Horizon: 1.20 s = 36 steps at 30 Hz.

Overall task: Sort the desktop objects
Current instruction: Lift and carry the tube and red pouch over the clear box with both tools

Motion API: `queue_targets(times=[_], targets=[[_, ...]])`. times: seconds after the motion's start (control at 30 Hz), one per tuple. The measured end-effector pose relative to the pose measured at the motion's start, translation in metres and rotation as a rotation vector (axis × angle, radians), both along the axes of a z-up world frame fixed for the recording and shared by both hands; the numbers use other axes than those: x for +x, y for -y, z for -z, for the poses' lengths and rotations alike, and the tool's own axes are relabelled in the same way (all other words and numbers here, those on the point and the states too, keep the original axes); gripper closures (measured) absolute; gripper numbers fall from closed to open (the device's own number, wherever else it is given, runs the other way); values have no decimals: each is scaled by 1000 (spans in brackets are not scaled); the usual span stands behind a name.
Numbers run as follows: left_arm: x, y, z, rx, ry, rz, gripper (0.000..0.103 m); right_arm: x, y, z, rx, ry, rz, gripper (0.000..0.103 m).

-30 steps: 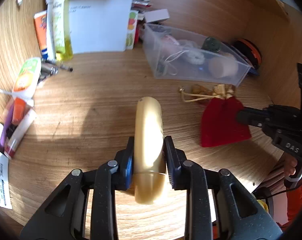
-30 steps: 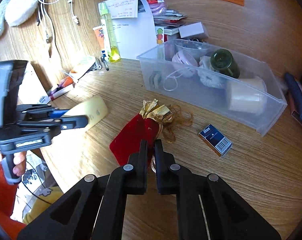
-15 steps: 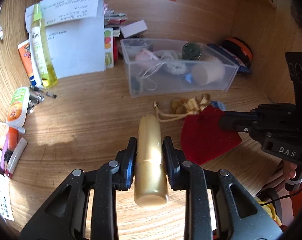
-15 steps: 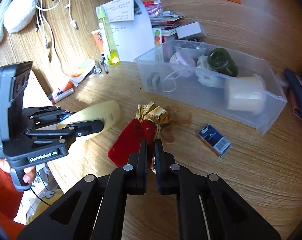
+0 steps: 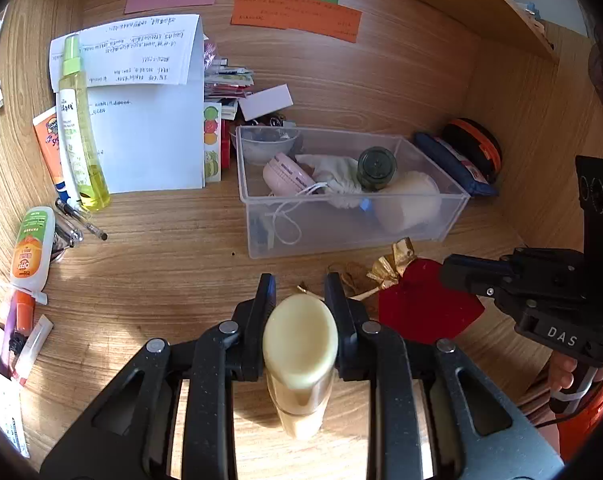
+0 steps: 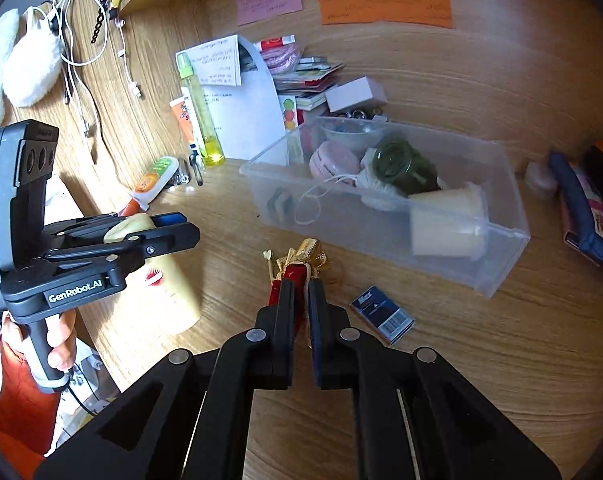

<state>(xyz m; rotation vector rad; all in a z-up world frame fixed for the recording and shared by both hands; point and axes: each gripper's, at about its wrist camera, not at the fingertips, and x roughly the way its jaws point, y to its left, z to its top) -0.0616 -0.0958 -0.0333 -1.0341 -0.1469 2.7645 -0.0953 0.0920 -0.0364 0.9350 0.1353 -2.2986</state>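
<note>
My left gripper [image 5: 299, 292] is shut on a cream-yellow bottle [image 5: 300, 356] and holds it upright above the desk's front edge; it also shows in the right wrist view [image 6: 157, 280]. My right gripper [image 6: 300, 292] is shut on a red pouch with a gold ribbon [image 6: 299, 270], lifted off the desk; the pouch also shows in the left wrist view [image 5: 421, 308]. A clear plastic bin [image 5: 341, 228] stands behind, holding a pink case, a white cloth bag, a green jar and a cream cup.
A small blue box [image 6: 382, 312] lies in front of the bin. A tall yellow spray bottle [image 5: 81, 132], tubes and pens [image 5: 31, 248] lie at the left. White paper [image 5: 149, 120], cards and a dark blue case [image 5: 453, 164] crowd the back.
My left gripper has tilted the bottle from lying flat to upright and lifted it. My right gripper has raised the red pouch off the desk, so it now hangs edge-on.
</note>
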Motion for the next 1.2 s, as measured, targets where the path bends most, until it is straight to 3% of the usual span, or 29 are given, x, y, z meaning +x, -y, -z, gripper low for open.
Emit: queue_targets(times=[0.37,0.53,0.93,1.2], targets=[[-10,-3,-29,12,-59,1,79,-9,-13,-20,-36,-45,12,97],[-20,0,-42,56,-67,28,79,-14,-22,-33,-55,-71,23,97],[-49,-5,-81,34,-118,46,79,-27,-36,-65,-83,-153,59,97],[-77,-4,-90,53,-122,60,79,-45,-46,-93,-113,-214,94,97]])
